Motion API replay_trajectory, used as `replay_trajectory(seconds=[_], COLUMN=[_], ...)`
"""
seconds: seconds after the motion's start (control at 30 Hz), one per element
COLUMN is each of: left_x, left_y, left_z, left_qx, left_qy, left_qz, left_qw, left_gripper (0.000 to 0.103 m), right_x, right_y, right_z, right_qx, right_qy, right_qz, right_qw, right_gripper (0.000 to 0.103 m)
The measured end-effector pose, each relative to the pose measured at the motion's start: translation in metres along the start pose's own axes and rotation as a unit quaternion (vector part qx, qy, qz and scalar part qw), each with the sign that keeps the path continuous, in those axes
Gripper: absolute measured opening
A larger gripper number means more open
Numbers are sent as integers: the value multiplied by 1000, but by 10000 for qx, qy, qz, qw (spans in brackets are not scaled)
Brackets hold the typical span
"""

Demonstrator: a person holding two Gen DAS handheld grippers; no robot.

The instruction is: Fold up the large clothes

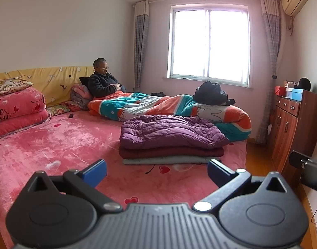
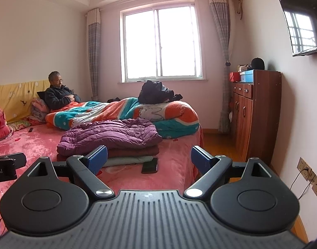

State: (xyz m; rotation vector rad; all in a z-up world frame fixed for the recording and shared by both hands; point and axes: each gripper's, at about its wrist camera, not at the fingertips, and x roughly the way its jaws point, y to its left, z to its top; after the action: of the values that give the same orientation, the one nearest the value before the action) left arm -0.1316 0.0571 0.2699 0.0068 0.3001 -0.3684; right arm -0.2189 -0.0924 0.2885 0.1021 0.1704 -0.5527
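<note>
On your far left a stack of folded pink blankets (image 1: pixel 15 112) sits by the headboard, then a person (image 1: pixel 105 82) sits under an orange and teal quilt (image 1: pixel 168 108) with a black bundle (image 1: pixel 212 93) on top, and a wooden cabinet (image 1: pixel 291 132) stands at the right wall. Your left gripper (image 1: pixel 156 171) and right gripper (image 2: pixel 148 158) both hang wide open and empty above the pink bedspread (image 1: pixel 54 141) — the purple puffer jacket (image 1: pixel 171 131) lies folded just beyond them, atop a dark red garment (image 1: pixel 171 152) and a grey one (image 1: pixel 164 161), with a black phone (image 2: pixel 150 165) beside the stack's near right corner.
</note>
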Motion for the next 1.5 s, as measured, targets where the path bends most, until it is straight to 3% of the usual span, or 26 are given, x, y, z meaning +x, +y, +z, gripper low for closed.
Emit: replay_trajectory(seconds=[0.87,1.5], left_x=[19,57], left_y=[4,24], left_z=[-12,-41], left_qx=[-79,-277], left_qy=[210,537], left_qz=[51,161], left_qw=[9997,9980], left_gripper=[102,102], right_x=[21,65], right_y=[-11,-2], right_z=[-4,-25], right_qx=[-94,-257], right_qy=[185,587], right_qz=[93,208], right_qw=[9997,9977], right_gripper=[103,103])
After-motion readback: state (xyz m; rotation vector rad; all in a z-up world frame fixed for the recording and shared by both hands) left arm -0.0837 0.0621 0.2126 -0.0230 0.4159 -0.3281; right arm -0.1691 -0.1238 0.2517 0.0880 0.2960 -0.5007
